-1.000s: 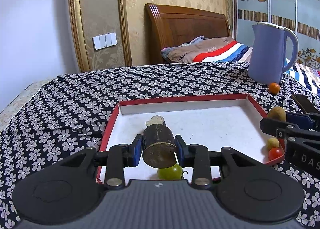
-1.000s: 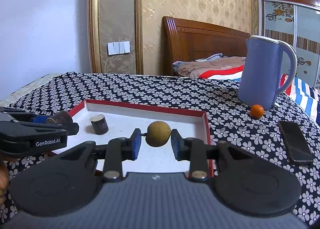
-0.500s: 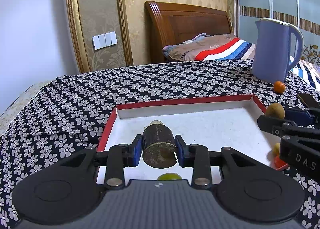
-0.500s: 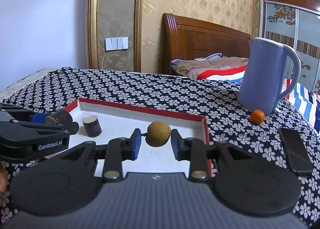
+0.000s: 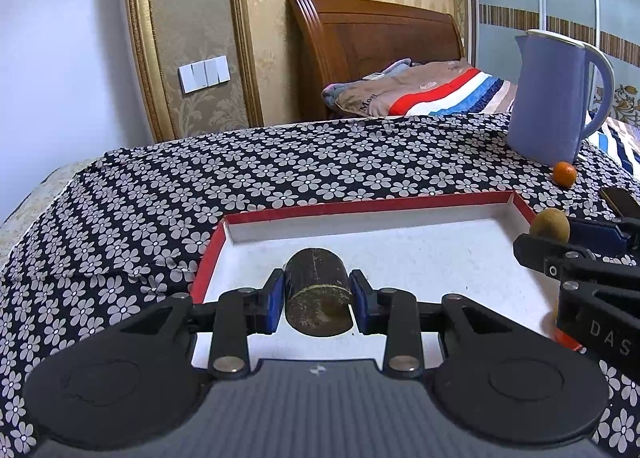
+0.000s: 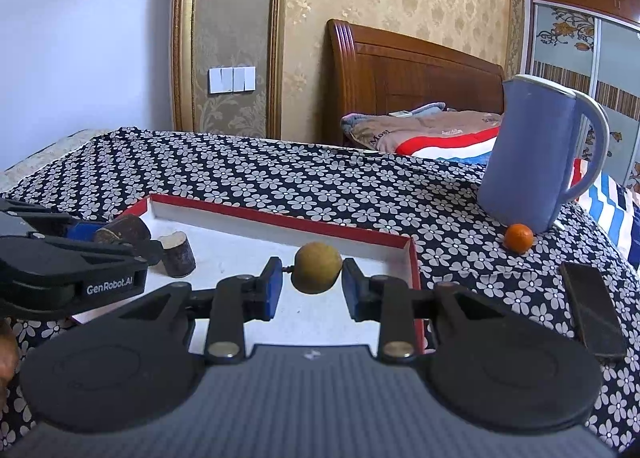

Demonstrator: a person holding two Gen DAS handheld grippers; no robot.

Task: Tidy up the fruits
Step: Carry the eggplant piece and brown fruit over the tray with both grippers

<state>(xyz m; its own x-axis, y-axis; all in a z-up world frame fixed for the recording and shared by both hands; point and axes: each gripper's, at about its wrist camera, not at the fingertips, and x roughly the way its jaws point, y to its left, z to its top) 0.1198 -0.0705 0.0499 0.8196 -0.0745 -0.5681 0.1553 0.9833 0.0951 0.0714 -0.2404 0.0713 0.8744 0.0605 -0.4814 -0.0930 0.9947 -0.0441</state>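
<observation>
- We grip a dark cylindrical piece (image 5: 318,294) in the left gripper (image 5: 318,300), above the red-rimmed tray (image 5: 400,200).
- Our right gripper (image 6: 316,282) clamps a brown round fruit (image 6: 317,267) over the tray's right side.
- Next, we judge, both get set down inside.

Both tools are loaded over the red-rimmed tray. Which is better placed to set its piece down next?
Left, probably. The left tool holds its dark cylinder piece well inside the tray, over bare floor. The right tool holds its round brown fruit nearer the tray's right rim.
</observation>
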